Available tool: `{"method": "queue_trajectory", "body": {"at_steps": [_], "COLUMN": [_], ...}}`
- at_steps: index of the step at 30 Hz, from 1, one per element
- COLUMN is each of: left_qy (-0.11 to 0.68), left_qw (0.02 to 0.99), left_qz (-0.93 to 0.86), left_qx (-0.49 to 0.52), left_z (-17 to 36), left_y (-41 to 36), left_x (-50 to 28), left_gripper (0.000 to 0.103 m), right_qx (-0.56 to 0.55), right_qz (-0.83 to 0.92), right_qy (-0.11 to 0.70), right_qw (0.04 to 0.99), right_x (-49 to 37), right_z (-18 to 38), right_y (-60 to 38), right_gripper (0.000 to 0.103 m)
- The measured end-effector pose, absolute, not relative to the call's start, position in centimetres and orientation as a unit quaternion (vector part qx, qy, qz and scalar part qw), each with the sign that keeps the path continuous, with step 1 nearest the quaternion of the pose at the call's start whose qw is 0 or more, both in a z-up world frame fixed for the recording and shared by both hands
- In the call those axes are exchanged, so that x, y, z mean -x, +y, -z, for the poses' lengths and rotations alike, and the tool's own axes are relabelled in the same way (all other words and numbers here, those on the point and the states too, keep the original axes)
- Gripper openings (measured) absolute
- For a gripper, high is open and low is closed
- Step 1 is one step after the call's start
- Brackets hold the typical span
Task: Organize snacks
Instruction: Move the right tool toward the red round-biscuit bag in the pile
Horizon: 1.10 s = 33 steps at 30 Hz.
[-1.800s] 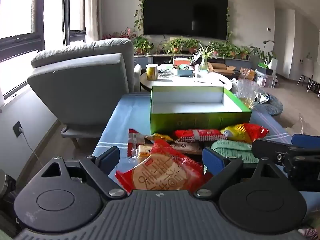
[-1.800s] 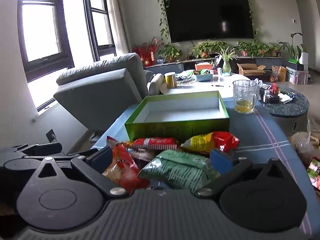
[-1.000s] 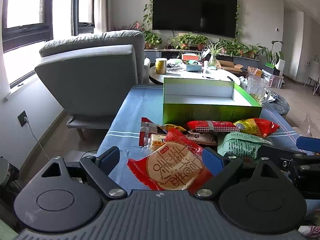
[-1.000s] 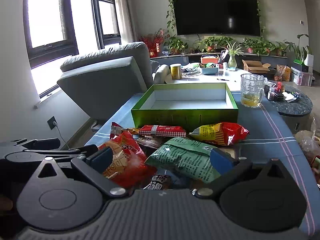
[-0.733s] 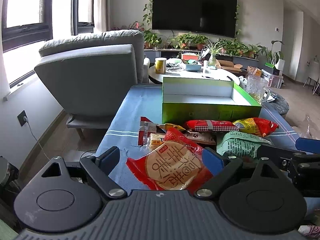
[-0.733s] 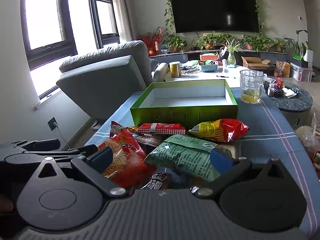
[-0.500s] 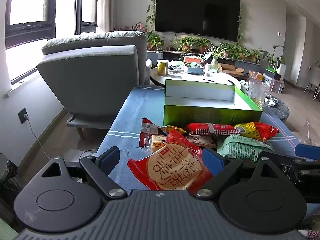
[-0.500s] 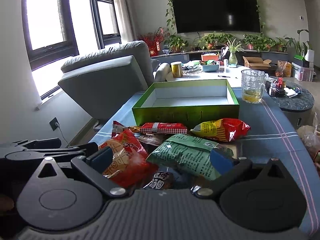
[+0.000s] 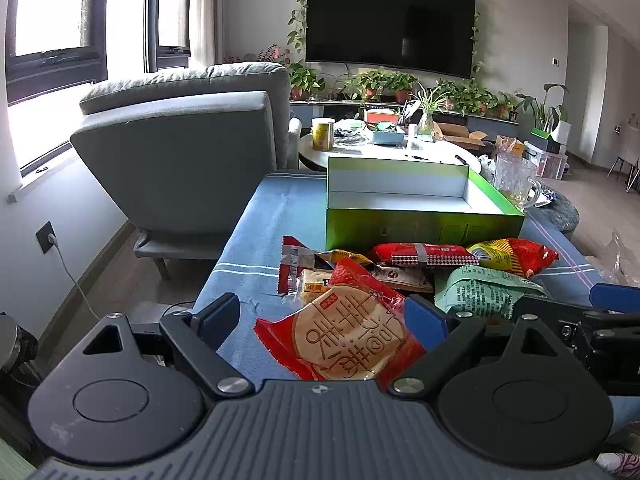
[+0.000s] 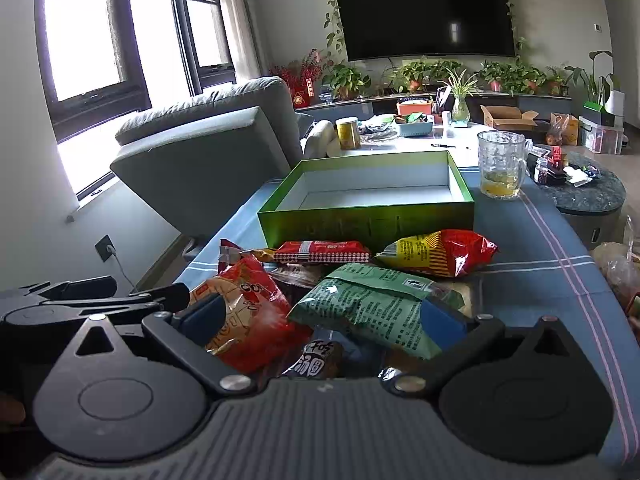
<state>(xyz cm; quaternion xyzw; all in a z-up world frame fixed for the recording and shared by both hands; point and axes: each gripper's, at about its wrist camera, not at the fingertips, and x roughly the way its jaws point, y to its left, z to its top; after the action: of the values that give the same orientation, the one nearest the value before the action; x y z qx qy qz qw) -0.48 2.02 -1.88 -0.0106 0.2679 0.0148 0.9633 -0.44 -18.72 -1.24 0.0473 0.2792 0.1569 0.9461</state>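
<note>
1. Left wrist view: the left gripper (image 9: 320, 322) is hovering with its fingers spread wide, gripping nothing; a red round-cracker packet (image 9: 340, 340) is lying between them on the blue striped tablecloth (image 9: 260, 232).
2. Past it, a pile of snack packets is lying just in front of the open green box (image 9: 420, 228), whose white inside is holding nothing: a flat red packet (image 9: 420, 254), a yellow-and-red bag (image 9: 516, 254) and a green bag (image 9: 480, 292).
3. Right wrist view: the right gripper (image 10: 324, 316) is also standing wide open and holding nothing, with the green bag (image 10: 372, 308) lying between its fingers and the red cracker packet (image 10: 244, 316) beside the left one.
4. The green box (image 10: 368, 216) is sitting behind the pile, with a glass mug (image 10: 500, 164) beside its right far corner.
</note>
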Motion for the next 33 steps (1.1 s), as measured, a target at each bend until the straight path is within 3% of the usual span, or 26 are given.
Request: {"method": "queue_trajectory", "body": {"at_steps": [33], "left_qy": [0.288], "left_qw": [0.957], "left_qz": [-0.020], "left_qx": [0.015], "left_z": [2.75], "left_y": [2.68], "left_x": [0.13], "left_gripper": [0.089], "right_qx": [-0.043], "right_qz": [-0.164], "right_qy": [0.289], "right_qw": [0.942], "right_x": [0.19], "right_z": [1.71], "right_y": [-18.21], "right_gripper": [0.078]}}
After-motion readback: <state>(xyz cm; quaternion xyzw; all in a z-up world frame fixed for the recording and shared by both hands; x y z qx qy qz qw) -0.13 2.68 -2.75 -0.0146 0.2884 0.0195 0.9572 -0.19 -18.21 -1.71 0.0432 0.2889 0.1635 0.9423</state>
